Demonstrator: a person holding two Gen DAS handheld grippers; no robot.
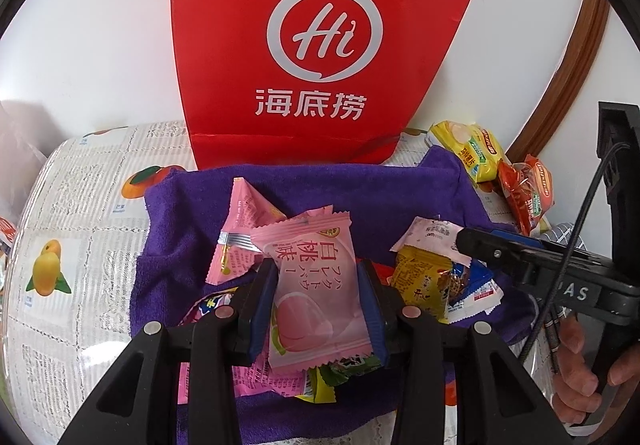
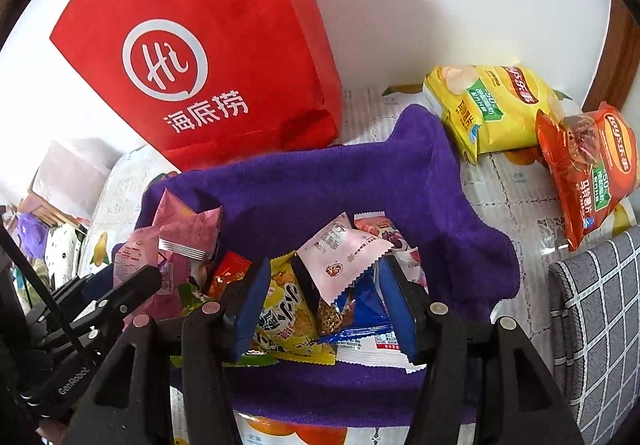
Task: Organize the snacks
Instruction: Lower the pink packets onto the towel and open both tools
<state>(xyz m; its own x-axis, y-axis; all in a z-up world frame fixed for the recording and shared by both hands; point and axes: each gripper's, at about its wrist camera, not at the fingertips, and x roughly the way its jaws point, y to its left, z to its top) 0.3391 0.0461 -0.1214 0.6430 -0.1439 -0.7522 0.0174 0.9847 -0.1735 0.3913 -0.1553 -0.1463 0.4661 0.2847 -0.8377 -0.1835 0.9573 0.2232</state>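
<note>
1. White wall behind, brown wooden trim at the right edge, and a desk (image 1: 60,213) covered in a fruit-print plastic sheet. A red paper bag (image 1: 316,41) stands upright at top center of the left wrist view, just behind a purple towel (image 1: 360,197) spread on the desk.
2. The snacks sit in a loose pile on the towel in the lower middle of both views. Two chip bags, yellow (image 2: 492,105) and orange (image 2: 592,169), lie off the towel at the upper right, touching each other.
3. The left claw (image 1: 318,305) is pinching a pink peach-flavor packet (image 1: 316,285) across its middle, pads pressing both long sides.
4. The right claw (image 2: 324,309) is spread over the pile, with a yellow packet (image 2: 280,309), a blue one (image 2: 360,317) and a pale pink sachet (image 2: 344,257) between the pads. None looks gripped.
5. Handling guess: the packets look light, crinkly and slick, with probably crushable stuff inside. Grabbing the flat body or a sealed crimped edge seems safest, with a gentle squeeze.
6. A grey checked cushion (image 2: 596,325) shows at the right edge.
</note>
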